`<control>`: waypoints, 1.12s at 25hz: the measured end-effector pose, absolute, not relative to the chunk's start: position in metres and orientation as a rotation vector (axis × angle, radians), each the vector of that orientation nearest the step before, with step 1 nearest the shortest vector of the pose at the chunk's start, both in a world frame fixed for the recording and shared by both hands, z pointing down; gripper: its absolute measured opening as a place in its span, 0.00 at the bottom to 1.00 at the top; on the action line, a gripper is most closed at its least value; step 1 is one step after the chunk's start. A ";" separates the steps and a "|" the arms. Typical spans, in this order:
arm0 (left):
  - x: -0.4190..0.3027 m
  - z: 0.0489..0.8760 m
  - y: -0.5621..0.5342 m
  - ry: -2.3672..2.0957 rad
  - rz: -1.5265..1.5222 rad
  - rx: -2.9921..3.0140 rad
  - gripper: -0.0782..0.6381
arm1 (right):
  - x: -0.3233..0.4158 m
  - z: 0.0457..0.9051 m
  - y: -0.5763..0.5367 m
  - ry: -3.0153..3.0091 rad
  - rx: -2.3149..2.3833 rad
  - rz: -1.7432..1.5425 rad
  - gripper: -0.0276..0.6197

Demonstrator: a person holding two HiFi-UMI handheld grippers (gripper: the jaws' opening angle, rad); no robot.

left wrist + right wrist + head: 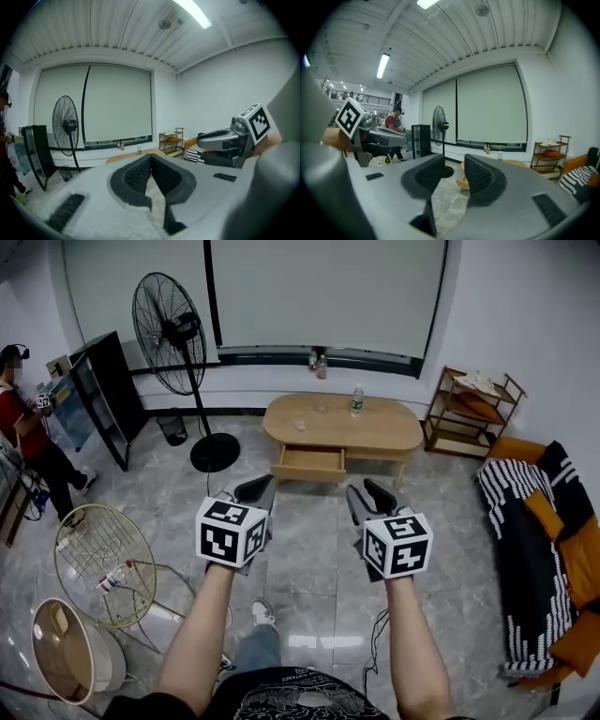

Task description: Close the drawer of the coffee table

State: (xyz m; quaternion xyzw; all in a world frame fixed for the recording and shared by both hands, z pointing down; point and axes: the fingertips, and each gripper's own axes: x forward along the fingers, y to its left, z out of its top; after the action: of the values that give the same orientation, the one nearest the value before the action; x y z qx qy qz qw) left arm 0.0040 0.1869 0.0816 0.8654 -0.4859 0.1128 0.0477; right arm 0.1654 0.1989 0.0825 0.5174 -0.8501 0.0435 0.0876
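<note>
At the far centre of the room, beyond both grippers, stands the oval light-wood coffee table (380,427), with its shallow light-wood drawer (309,463) pulled out of the near side, left of the table's middle.

**Step in hand:** approach. Neither gripper touches the table or the drawer; both are held near the person, well apart from the drawer, with bare grey tiled floor (309,549) between.

**Jaw state:**
- Left gripper (255,489): pad tips meet, with nothing between them.
- Right gripper (368,493): jaws stand narrowly apart, with nothing between them.

**Next move, as judged:** close the distance to the table, lower a gripper to the level of the drawer front, set it against the front panel and push straight toward the far side until the panel sits flush. No grip is needed; closed or narrow jaws serve as a pusher.

**Condition of the drawer:** it is open by most of its depth, square to the table, with the front panel facing the person. Its floor looks bare from the head view. A clear plastic bottle (356,401) stands on the tabletop, right of the drawer, so a gentle push is advised.
</note>
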 end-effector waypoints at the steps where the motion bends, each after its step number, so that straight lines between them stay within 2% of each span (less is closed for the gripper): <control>1: 0.001 0.082 0.180 -1.482 0.341 2.641 0.12 | 0.162 0.083 0.192 -2.529 1.539 0.131 0.25; 10: -0.018 0.096 0.089 -1.457 0.327 2.635 0.12 | 0.142 0.093 0.102 -2.511 1.552 0.152 0.39; 28: -0.072 0.113 -0.095 -1.318 0.386 2.662 0.12 | 0.084 0.103 -0.068 -2.425 1.635 0.215 0.52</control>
State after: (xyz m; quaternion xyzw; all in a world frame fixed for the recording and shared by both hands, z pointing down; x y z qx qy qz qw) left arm -0.0723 -0.0950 0.1126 0.8863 -0.4388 0.1287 0.0732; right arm 0.0842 -0.0683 0.1033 0.5545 -0.8224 0.0730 0.1044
